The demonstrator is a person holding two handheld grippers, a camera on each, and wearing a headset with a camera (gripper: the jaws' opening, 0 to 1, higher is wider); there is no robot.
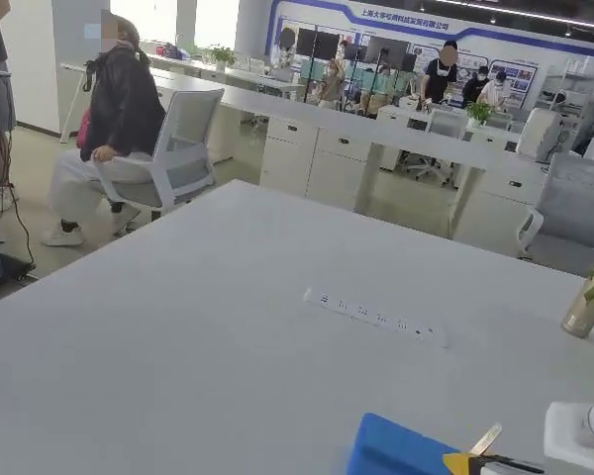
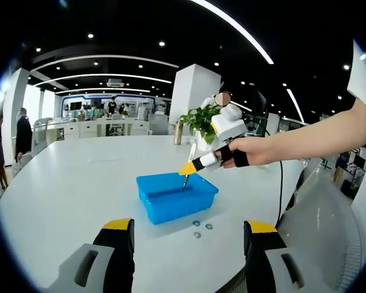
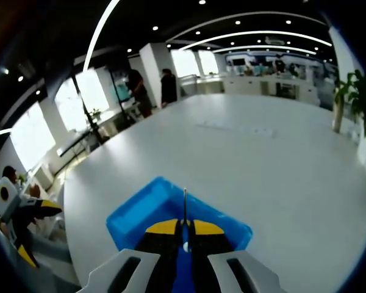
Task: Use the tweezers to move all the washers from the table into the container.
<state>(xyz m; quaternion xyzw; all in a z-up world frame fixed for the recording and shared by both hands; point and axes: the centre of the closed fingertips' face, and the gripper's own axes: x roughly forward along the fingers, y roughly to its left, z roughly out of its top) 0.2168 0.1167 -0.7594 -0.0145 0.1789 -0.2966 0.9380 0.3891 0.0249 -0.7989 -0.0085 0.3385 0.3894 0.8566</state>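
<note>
Now, the blue container (image 2: 177,196) stands on the white table (image 2: 79,183) in front of you; it is a shallow open box. What shows of its inside is plain blue, and I cannot tell if any washer lies in it. Three small washers (image 2: 197,224) lie on the table just beside the wall of the container that faces your left gripper. They are close to each other and do not touch the box.

Around it, a white power strip (image 1: 376,318) lies flat further out on the table, well apart from the container. A bottle (image 1: 588,299) with a green twig stands near the right side of the table in the head view. A white thing (image 1: 574,430) sits near the container's right at the bottom of that view; I cannot tell what it is. Beyond the table's left side a person (image 1: 124,104) sits on a chair (image 1: 183,148).

Your right gripper (image 3: 184,229) has its jaws pressed together on the tweezers (image 3: 184,204), which stick out forward between the yellow tips. The tweezers point down into the open top of the container. I cannot tell whether their tip touches the bottom, nor whether it carries a washer. Your left gripper (image 2: 189,227) has its jaws wide apart and holds nothing. It is up off the table and faces the container and the washers.
</note>
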